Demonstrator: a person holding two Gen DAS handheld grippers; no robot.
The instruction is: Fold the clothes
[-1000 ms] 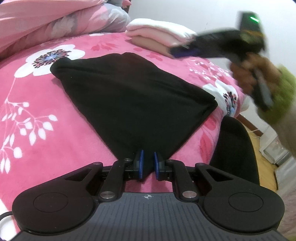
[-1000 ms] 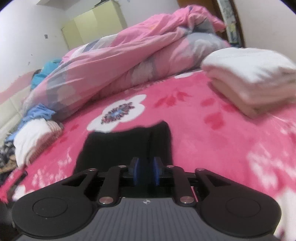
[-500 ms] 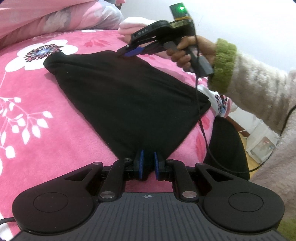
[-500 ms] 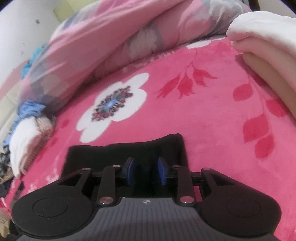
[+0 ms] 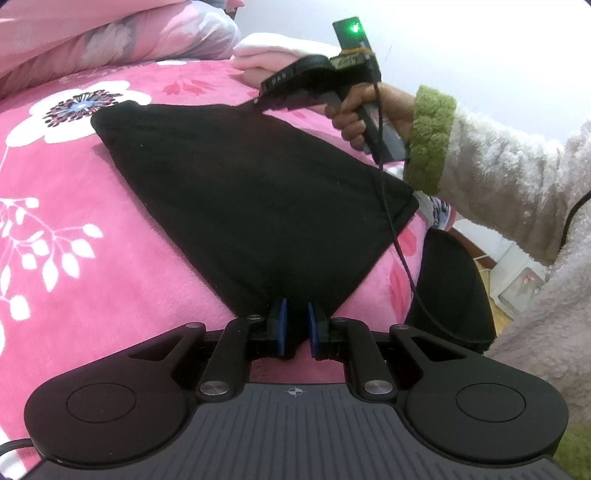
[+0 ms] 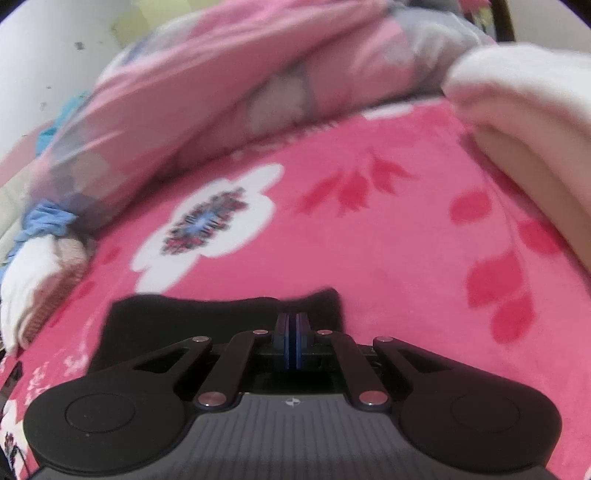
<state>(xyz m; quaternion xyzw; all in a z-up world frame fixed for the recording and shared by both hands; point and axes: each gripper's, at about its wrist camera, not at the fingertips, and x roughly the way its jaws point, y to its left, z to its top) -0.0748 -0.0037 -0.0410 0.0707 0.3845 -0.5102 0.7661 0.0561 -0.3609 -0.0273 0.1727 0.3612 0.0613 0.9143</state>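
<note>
A black garment [image 5: 251, 192] lies flat on the pink flowered bed cover [image 5: 92, 258]. My left gripper [image 5: 294, 325] is shut on its near corner, the cloth pinched between the blue pads. In the left wrist view my right gripper [image 5: 258, 100], held by a hand [image 5: 354, 110] in a fluffy green-cuffed sleeve, meets the garment's far edge, which peaks up to its tip. In the right wrist view my right gripper [image 6: 294, 325] has its pads pressed together on that edge of the black garment [image 6: 184, 321].
A folded white and pink stack [image 5: 273, 55] [image 6: 524, 122] lies behind the garment. A bunched pink quilt [image 5: 92, 33] [image 6: 221, 92] fills the back of the bed. A black chair back [image 5: 454, 288] stands off the bed's right edge. Loose clothes [image 6: 37, 266] lie far left.
My right gripper swung in from the right and came down onto the garment's far edge, then its jaws closed on it. The left gripper kept its hold and stayed put.
</note>
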